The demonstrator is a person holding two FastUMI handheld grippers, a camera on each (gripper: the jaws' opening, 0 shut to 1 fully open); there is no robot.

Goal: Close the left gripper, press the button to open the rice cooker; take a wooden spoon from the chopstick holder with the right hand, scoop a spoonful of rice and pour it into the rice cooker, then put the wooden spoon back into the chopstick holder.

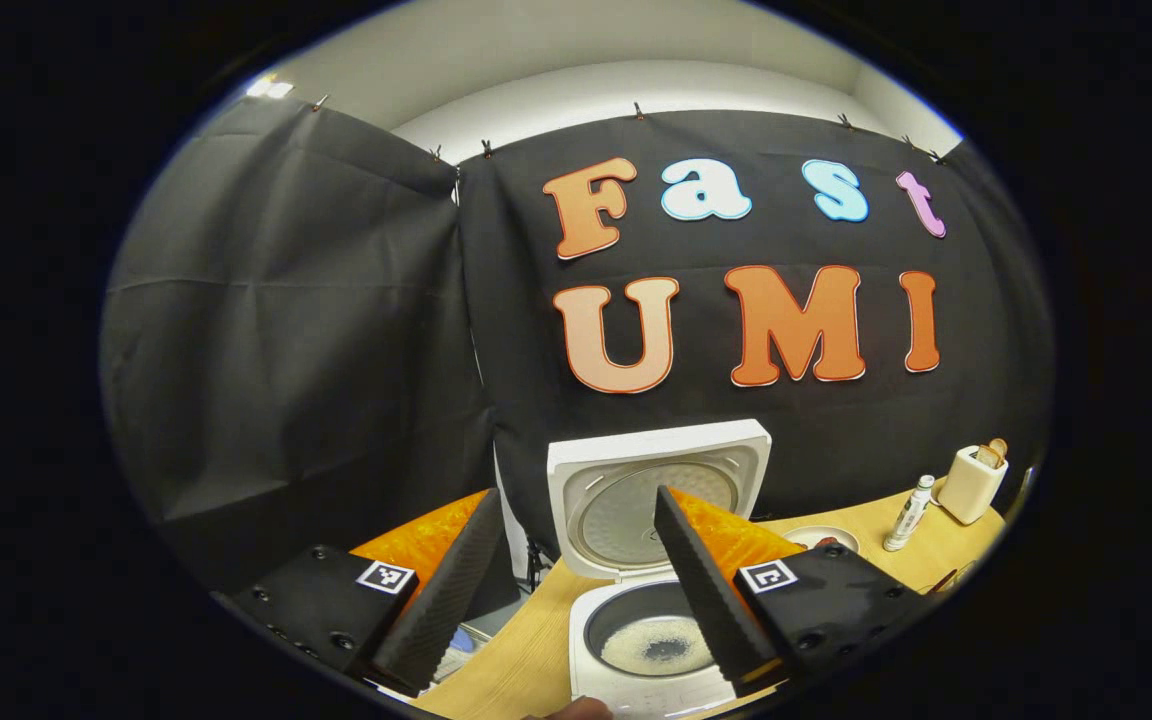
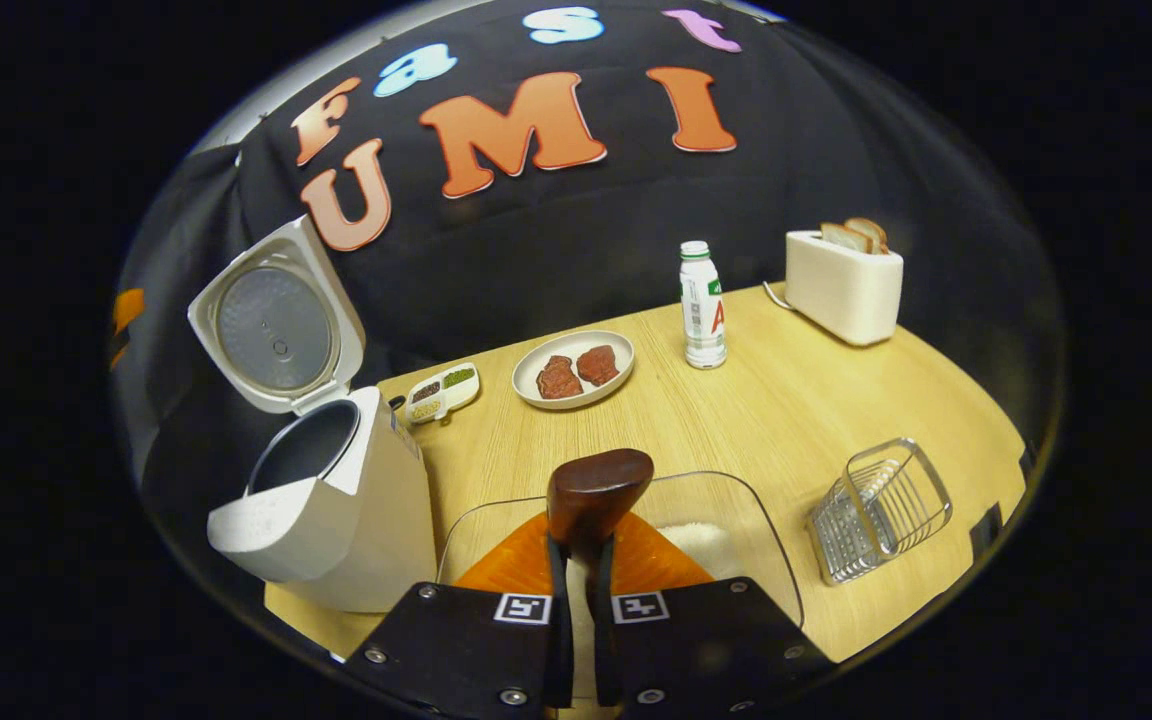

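The white rice cooker (image 1: pixel 636 690) stands open with its lid (image 1: pixel 656 495) raised, and white rice (image 1: pixel 656 645) lies in its dark pot. My left gripper (image 1: pixel 578 497) hovers above and before it, open, fingers wide apart and holding nothing. In the right gripper view the cooker (image 2: pixel 336 520) is at the left. My right gripper (image 2: pixel 581 545) is shut on the handle of a dark wooden spoon (image 2: pixel 598 492), whose bowl points forward over a clear box of rice (image 2: pixel 726 545). Whether the spoon carries rice I cannot tell. The wire chopstick holder (image 2: pixel 881 510) sits to the right.
On the wooden table (image 2: pixel 786 400) stand a plate of meat (image 2: pixel 576 370), a small dish of beans (image 2: pixel 444 390), a white bottle (image 2: pixel 703 305) and a toaster with bread (image 2: pixel 844 280). The toaster (image 1: pixel 971 480) and bottle (image 1: pixel 909 512) are right of the cooker in the left gripper view.
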